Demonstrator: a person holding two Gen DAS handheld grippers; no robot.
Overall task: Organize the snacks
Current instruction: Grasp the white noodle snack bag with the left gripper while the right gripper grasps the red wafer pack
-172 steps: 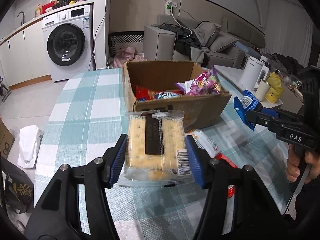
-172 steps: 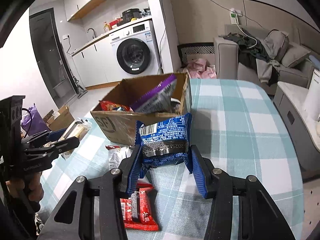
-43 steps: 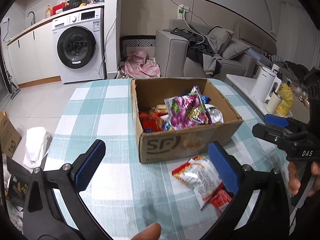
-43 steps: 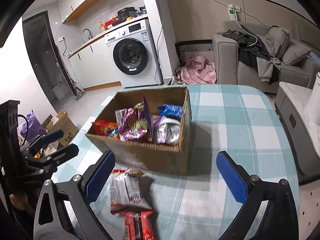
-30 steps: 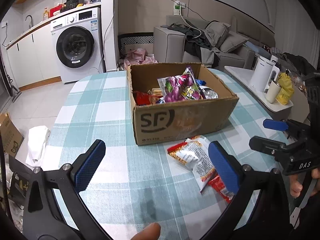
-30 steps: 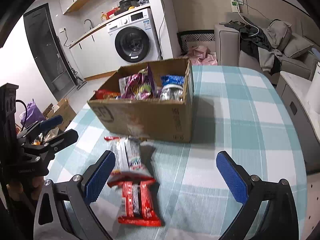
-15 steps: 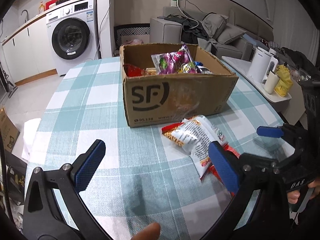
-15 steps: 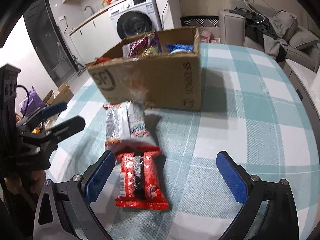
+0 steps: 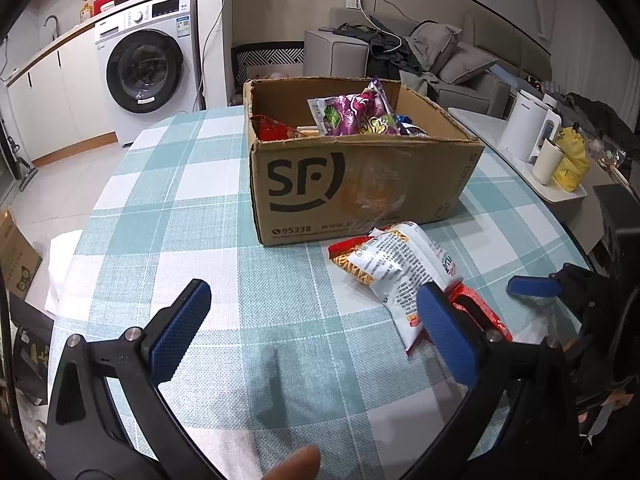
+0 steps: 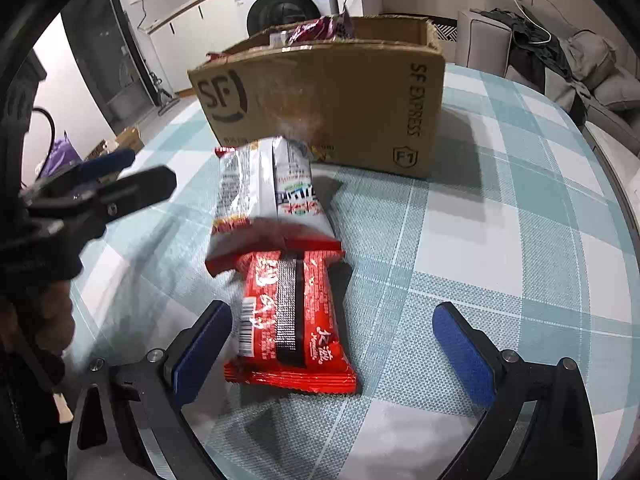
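With both grippers' fingers spread wide and empty, I'd pinch the light, crinkly, slippery red snack pack point(image 10: 292, 320) across its middle.

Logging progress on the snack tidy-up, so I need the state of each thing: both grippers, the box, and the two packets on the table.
left gripper: open, empty, above the tablecloth.
right gripper: open, empty, around the red packet's near end.
cardboard box: open-topped, upright, holding snacks.
white packet: lying flat outside the box, overlapping the red packet's far end.
red packet: lying flat, not gripped.
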